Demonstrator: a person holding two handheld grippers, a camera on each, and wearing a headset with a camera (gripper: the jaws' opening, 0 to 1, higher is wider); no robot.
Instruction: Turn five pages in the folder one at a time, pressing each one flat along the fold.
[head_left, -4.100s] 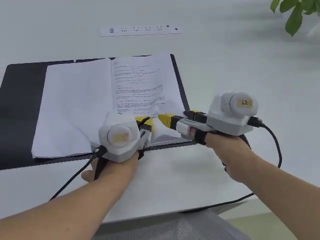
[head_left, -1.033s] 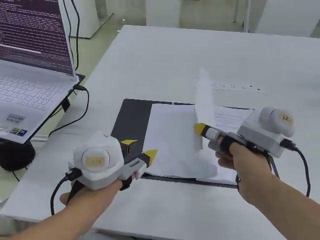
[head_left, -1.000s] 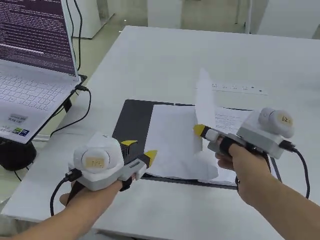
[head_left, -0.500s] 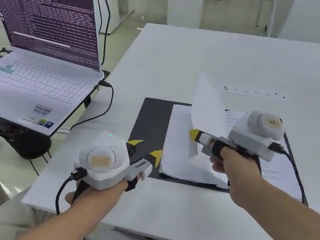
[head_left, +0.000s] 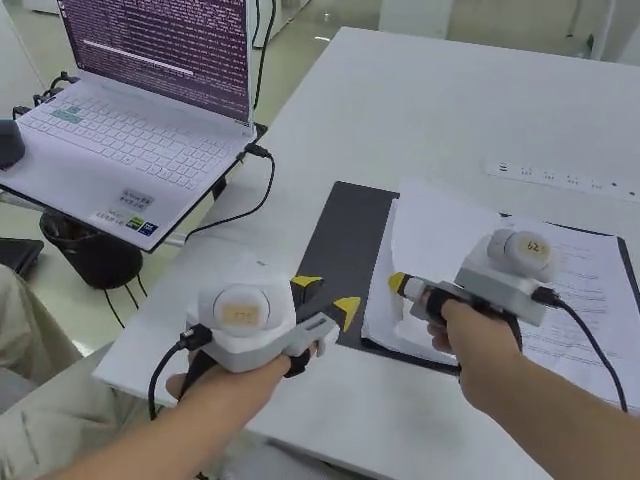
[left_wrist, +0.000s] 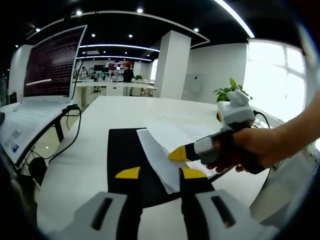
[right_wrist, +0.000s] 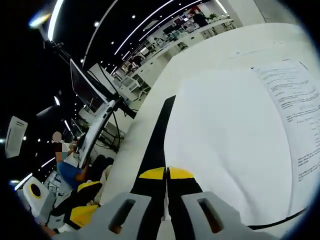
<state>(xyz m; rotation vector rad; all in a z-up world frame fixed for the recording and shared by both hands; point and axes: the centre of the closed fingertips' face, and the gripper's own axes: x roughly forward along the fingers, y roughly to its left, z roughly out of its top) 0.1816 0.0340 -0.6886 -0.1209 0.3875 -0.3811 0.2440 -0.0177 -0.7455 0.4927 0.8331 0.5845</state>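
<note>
Since the earlier frame the page (head_left: 430, 240) has swung down onto the folder's (head_left: 345, 240) left side, our right gripper (head_left: 398, 285) clenched on its edge, left gripper (head_left: 327, 296) gaping empty nearby; we judge the fold-press still due, page count untellable.

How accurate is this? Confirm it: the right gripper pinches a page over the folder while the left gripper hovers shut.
Wrong: the left gripper hovers open, jaws apart, as the left gripper view shows. The right gripper does pinch a page over the folder.
</note>
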